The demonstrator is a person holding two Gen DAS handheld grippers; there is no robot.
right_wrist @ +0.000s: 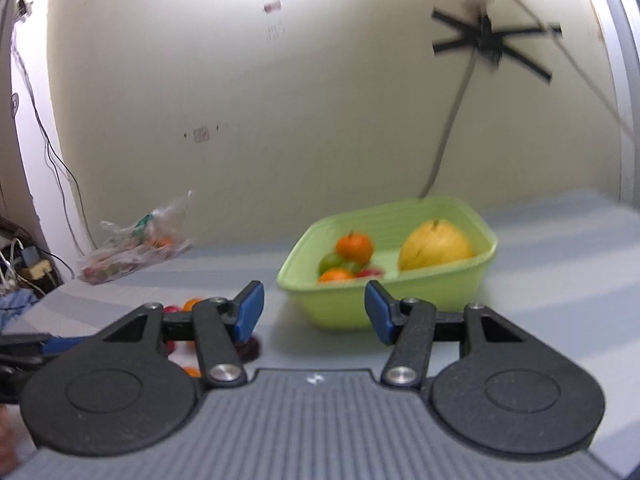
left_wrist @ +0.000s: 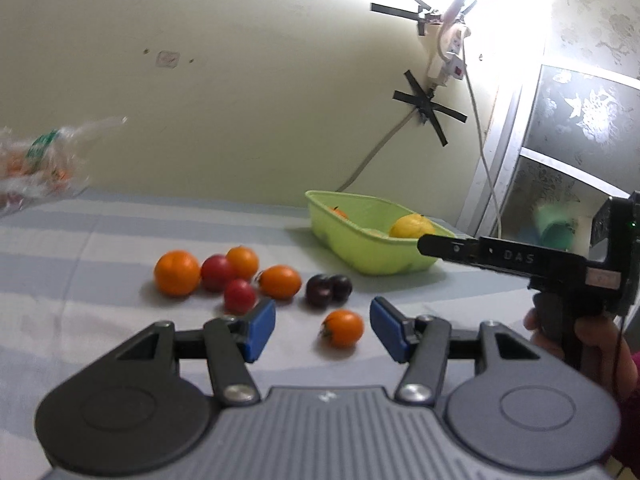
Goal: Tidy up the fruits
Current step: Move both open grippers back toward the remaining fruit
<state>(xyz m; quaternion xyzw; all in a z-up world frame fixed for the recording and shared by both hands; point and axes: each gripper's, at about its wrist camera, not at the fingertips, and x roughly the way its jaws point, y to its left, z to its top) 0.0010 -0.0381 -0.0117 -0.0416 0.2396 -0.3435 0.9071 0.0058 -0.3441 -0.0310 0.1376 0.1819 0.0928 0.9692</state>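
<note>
Left claw (left_wrist: 322,330): jaws apart, nothing gripped. Orange fruit (left_wrist: 342,328) on table (left_wrist: 100,240), in the gap between pads, untouched. Fruit cluster (left_wrist: 228,274) beyond-left of claw; green tub (left_wrist: 360,240) beyond-right. Right claw (right_wrist: 314,312): jaws apart, empty, aimed at tub (right_wrist: 384,304) holding yellow fruit (right_wrist: 436,246).
</note>
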